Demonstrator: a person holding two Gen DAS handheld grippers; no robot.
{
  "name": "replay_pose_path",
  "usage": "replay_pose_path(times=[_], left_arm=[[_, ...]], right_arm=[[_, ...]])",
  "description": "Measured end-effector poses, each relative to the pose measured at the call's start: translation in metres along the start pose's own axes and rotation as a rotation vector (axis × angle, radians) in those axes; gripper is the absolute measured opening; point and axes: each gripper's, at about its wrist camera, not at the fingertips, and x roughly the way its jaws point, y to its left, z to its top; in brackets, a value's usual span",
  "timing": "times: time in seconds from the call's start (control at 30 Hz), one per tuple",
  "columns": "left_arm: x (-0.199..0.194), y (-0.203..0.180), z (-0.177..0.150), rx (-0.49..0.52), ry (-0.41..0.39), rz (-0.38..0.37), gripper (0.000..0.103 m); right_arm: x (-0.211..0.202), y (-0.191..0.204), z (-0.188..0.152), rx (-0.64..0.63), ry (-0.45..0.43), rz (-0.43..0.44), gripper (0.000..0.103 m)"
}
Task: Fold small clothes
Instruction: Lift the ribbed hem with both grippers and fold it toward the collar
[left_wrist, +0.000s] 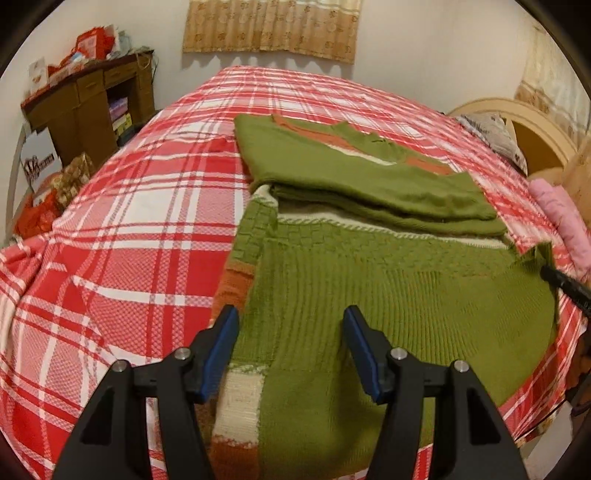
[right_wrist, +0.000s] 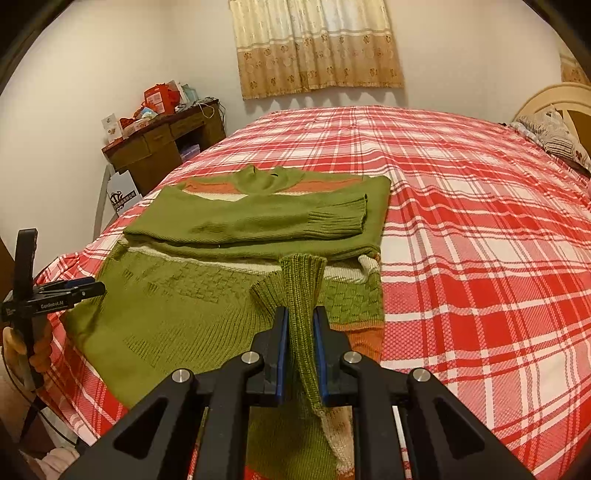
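My right claw (right_wrist: 300, 317) is clenched on the ribbed cuff (right_wrist: 301, 280) of the green knitted sweater (right_wrist: 177, 306) spread on the red-and-white checked bedspread (right_wrist: 480, 258), while my left claw (left_wrist: 291, 325) hangs released over its near left edge.

Left gripper (left_wrist: 291, 325) fingers spread apart, angled downward; right gripper (right_wrist: 301, 323) fingers clamped, angled downward

We see our left gripper (left_wrist: 291, 325) with matte black forked arms, blue finger pads (left_wrist: 221, 350), round silver screws, our right gripper (right_wrist: 301, 317) built alike, white lettering on the left one's black side, a thin black cable below.
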Motion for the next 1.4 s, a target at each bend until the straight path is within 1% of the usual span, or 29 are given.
replay_pose_path(times=[0.07, 0.17, 0.23, 0.27, 0.3, 0.37, 0.47, 0.5, 0.57, 0.63, 0.67, 0.7, 0.77, 0.87, 0.93, 1.1, 1.2, 1.4], left_arm=[[0.000, -0.001, -0.001, 0.004, 0.002, -0.007, 0.062], [0.001, -0.008, -0.003, 0.040, 0.018, -0.014, 0.058], [0.000, -0.011, -0.005, 0.041, 0.018, -0.033, 0.039], [0.001, -0.010, -0.006, 0.030, 0.026, -0.050, 0.017], [0.002, -0.009, -0.007, 0.020, 0.033, -0.059, 0.016], [0.003, -0.009, -0.006, 0.015, 0.033, -0.056, 0.016], [0.005, -0.014, -0.004, 0.040, 0.030, -0.026, 0.024], [0.006, -0.017, -0.003, 0.048, 0.031, -0.020, 0.030], [0.007, -0.019, -0.002, 0.048, 0.024, -0.011, 0.031], [0.008, -0.023, -0.003, 0.059, 0.013, 0.011, 0.024], [0.008, -0.025, -0.003, 0.064, 0.010, 0.017, 0.014], [0.006, -0.027, -0.003, 0.066, 0.011, 0.010, 0.012], [0.003, -0.028, -0.003, 0.065, 0.009, 0.013, 0.011], [-0.007, -0.028, 0.003, 0.047, -0.020, 0.006, 0.011], [-0.015, -0.030, 0.011, 0.040, -0.049, -0.004, 0.011], [-0.027, -0.034, 0.036, 0.025, -0.114, 0.000, 0.011], [-0.025, -0.033, 0.056, 0.016, -0.140, 0.026, 0.011], [-0.015, -0.029, 0.086, -0.012, -0.173, 0.046, 0.011]], right_arm=[[0.001, -0.001, -0.001, 0.007, 0.005, 0.002, 0.013], [0.003, -0.003, -0.003, 0.016, 0.012, 0.004, 0.013], [0.004, -0.004, -0.004, 0.020, 0.016, 0.005, 0.013], [0.005, -0.004, -0.005, 0.022, 0.017, 0.006, 0.013], [0.005, -0.003, -0.005, 0.022, 0.018, 0.007, 0.013], [0.006, -0.003, -0.007, 0.022, 0.023, 0.008, 0.013], [0.008, -0.004, -0.009, 0.028, 0.030, 0.007, 0.013], [0.009, -0.005, -0.010, 0.034, 0.032, 0.006, 0.013], [0.009, -0.005, -0.012, 0.039, 0.033, 0.005, 0.013], [0.009, -0.006, -0.013, 0.037, 0.036, 0.001, 0.013], [0.009, -0.005, -0.014, 0.035, 0.039, -0.001, 0.013], [0.008, -0.005, -0.014, 0.032, 0.039, -0.002, 0.013], [0.005, -0.003, -0.012, 0.015, 0.037, -0.008, 0.013], [-0.003, 0.001, -0.006, -0.002, 0.011, -0.013, 0.013], [-0.010, 0.003, 0.004, -0.015, -0.017, -0.013, 0.013], [-0.016, 0.008, 0.029, -0.053, -0.072, -0.035, 0.013], [-0.013, 0.011, 0.045, -0.082, -0.098, -0.067, 0.013], [-0.006, 0.013, 0.077, -0.119, -0.142, -0.106, 0.013]])
